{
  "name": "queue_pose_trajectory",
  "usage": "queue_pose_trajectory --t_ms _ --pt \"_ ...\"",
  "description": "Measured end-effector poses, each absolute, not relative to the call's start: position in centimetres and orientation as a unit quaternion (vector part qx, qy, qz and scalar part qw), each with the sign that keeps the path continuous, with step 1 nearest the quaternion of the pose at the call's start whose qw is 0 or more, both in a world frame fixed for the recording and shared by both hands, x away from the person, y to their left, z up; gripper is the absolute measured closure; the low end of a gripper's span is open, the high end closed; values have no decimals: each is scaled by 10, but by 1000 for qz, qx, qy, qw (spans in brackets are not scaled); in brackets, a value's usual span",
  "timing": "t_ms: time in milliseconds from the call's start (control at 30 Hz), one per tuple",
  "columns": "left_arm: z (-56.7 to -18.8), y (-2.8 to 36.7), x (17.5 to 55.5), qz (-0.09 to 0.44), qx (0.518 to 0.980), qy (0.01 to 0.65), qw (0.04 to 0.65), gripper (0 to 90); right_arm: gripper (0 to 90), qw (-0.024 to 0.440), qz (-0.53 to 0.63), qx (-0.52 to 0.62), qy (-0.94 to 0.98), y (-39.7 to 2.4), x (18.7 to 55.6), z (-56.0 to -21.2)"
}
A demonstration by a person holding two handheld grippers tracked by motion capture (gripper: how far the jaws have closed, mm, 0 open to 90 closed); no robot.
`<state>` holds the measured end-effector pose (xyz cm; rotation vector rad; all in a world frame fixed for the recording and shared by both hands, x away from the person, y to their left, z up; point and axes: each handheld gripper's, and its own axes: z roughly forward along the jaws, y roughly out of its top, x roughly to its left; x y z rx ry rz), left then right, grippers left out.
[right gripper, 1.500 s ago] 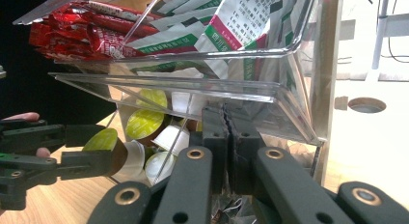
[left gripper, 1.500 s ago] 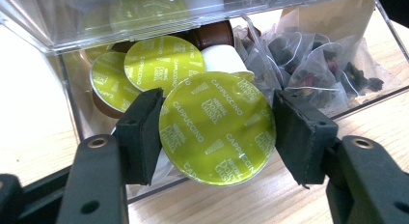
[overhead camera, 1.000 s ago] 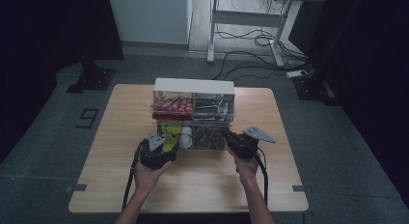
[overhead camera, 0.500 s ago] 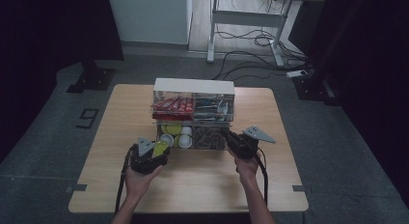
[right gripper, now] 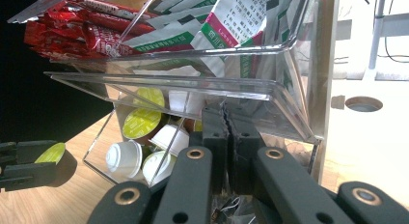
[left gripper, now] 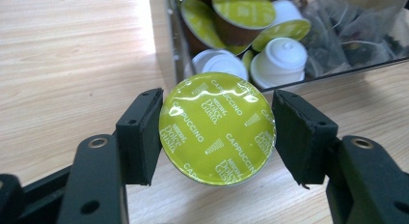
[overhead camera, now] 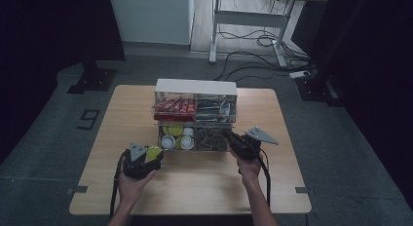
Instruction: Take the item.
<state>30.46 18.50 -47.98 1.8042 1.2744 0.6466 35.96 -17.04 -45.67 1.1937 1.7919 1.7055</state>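
A clear two-tier organizer [overhead camera: 196,85] stands mid-table, its lower drawer [overhead camera: 195,149] pulled out toward me. My left gripper [left gripper: 217,132] is shut on a green-lidded cappuccino capsule [left gripper: 217,128], held just above the wood in front of the drawer's left end [overhead camera: 154,152]. More green and white capsules [left gripper: 270,60] lie in the drawer's left compartment. My right gripper [right gripper: 224,132] has its jaws pressed together at the drawer's front wall near the right end [overhead camera: 233,141], over the tea bags [overhead camera: 210,138].
The upper tier holds red sachets [right gripper: 82,31] at the left and green-and-white packets [right gripper: 226,21] at the right. Bare wooden tabletop [overhead camera: 195,187] lies between my hands and the front edge. A round cable hole [right gripper: 364,104] is in the table beside the organizer.
My left gripper has drawn back from the drawer, toward me and to the left, carrying the green capsule. The right gripper has stayed at the drawer.
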Motion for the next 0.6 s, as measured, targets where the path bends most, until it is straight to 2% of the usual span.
queue_pose_trajectory --t_ms 600 --pt "-513 215 308 243 713 547 367 383 870 196 607 428 641 -170 360 -458"
